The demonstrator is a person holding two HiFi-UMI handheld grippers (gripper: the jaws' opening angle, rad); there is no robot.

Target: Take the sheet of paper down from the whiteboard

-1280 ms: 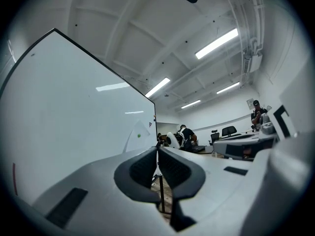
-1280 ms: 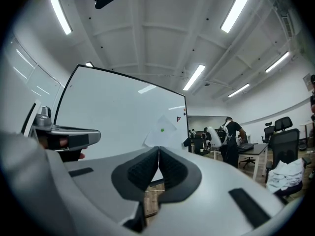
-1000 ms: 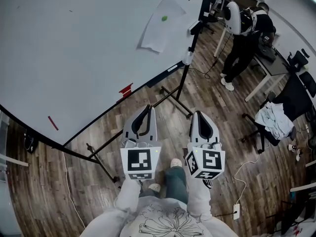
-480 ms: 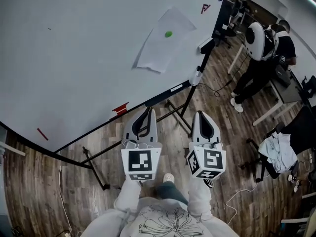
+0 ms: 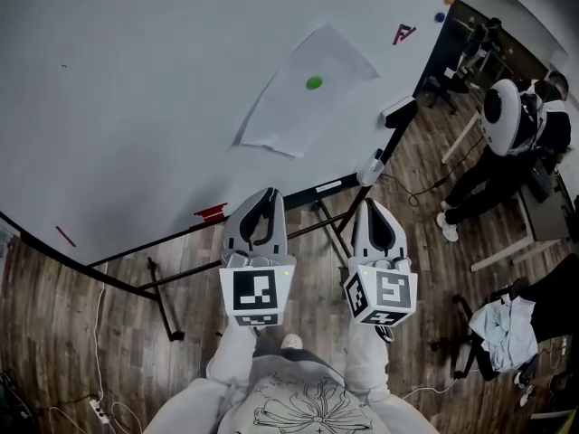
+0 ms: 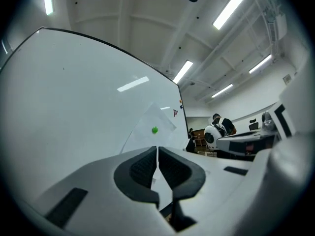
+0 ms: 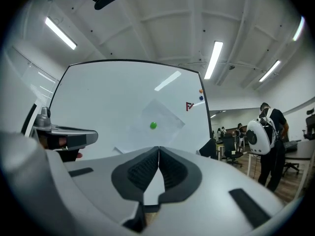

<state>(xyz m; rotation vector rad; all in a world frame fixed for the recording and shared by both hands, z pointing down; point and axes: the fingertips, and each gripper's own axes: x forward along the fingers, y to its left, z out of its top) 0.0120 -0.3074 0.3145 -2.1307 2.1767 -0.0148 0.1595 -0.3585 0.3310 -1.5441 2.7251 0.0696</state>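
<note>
Closer now, the paper point(image 5: 303, 93) is hanging by the whiteboard's point(image 5: 136, 107) right edge.
I am holding my left gripper point(image 5: 269, 193) and right gripper point(image 5: 369, 206) shut, empty.

Open-plan office, or a lab floor much like one, that's the setting. In the head view a big whiteboard point(image 5: 136, 107) on a black stand point(image 5: 165, 306) fills ten to twelve o'clock. Wood-plank floor point(image 5: 63, 333) lies below it, with cables running to a power strip point(image 5: 95, 410) at seven o'clock. At three o'clock there's a desk point(image 5: 538, 215) with a person point(image 5: 543, 134) standing by it. At four sits an office chair point(image 5: 552, 301) beside a heap of cloth point(image 5: 499, 333). Overhead in the right gripper view, long strip lights point(image 7: 212, 59) cross a bare ceiling, with another chair point(image 7: 230, 149) beyond.
</note>
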